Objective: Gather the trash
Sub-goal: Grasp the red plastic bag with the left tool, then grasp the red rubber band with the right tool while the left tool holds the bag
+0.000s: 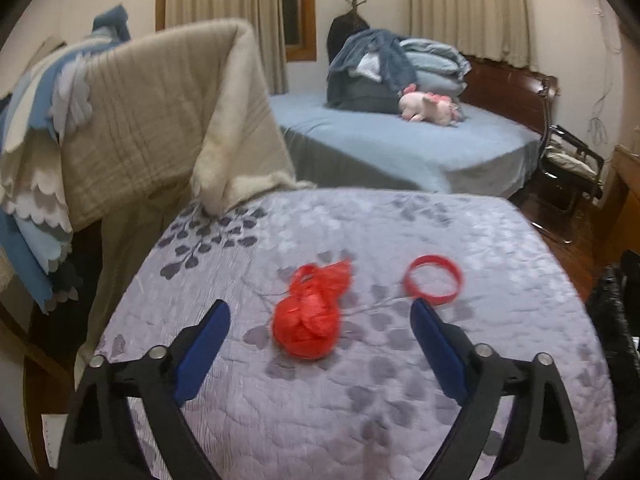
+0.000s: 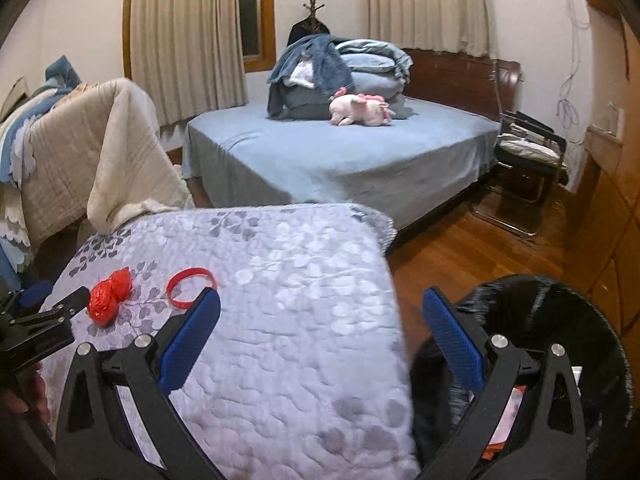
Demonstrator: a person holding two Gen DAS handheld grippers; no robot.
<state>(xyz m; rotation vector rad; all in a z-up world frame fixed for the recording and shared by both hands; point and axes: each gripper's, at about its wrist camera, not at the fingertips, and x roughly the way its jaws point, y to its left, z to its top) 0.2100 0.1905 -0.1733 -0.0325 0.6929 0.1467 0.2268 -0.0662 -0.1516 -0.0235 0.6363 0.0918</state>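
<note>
Item: your left hand-held gripper (image 1: 320, 312), jaws spread wide and holding nothing, hung just short of the red crumpled bag (image 1: 306, 320), which lay on the lavender quilted cover (image 1: 400, 400) of the table, roughly centred in the gap between the blue pads (image 1: 204, 344). Risk one, by my reading: the bag was loose, light plastic with a knotted tail (image 1: 336, 274) trailing away from you, so a closure set too shallow would likely have caught only a fold and let the bundle slip or unravel. Risk two: the cover was soft and rumpled, so pads pressed low could have pinched fabric along with the bag and dragged the cover. Item: the red ring (image 1: 434, 282) lay beside the bag, near your right-side pad (image 1: 440, 344) but apart from it; a sideways drift on approach could have nudged it or sent it rolling toward the table edge. Item: your right hand-held gripper (image 2: 320, 320), likewise spread and empty, straddled the table's right edge above the black-lined bin (image 2: 560, 320) on the wooden floor (image 2: 460, 248). Risk three: the bin sat below and to the right of the table, well apart from the bag, so a carry across risked a drop onto the floor if the grip was weak. The bin's contents were only partly legible.
</note>
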